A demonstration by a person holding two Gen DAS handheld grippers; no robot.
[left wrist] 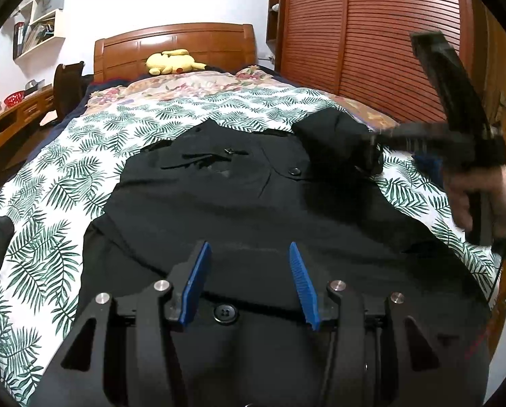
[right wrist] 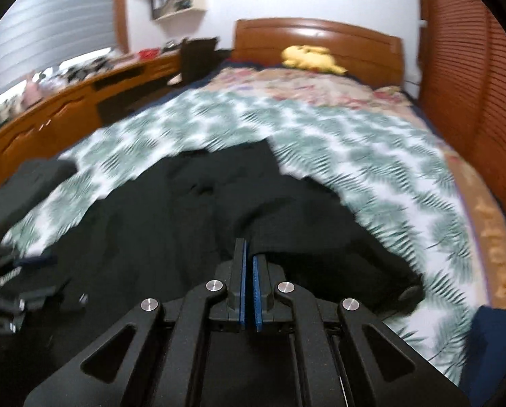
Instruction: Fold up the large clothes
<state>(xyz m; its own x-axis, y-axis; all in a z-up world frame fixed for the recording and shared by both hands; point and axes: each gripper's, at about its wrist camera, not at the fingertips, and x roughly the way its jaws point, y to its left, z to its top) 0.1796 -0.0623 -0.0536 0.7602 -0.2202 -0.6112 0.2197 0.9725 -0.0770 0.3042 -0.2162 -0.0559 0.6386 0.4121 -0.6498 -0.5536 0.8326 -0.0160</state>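
One black garment (left wrist: 239,203) lies spread on one bed (left wrist: 66,169). Two buttons show on it: one near the collar (left wrist: 294,171), one at the near hem (left wrist: 225,312). One yellow plush toy (left wrist: 173,62). One wooden headboard (left wrist: 175,45). One red basket (left wrist: 14,98) on one desk (left wrist: 5,118). Two tongs: left (left wrist: 249,285), right (right wrist: 249,288).

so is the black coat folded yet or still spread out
Mostly spread: the black coat lies open across the leaf-print bedspread. Only its right sleeve is lifted, pinched in the right tool; the left tool hovers open.
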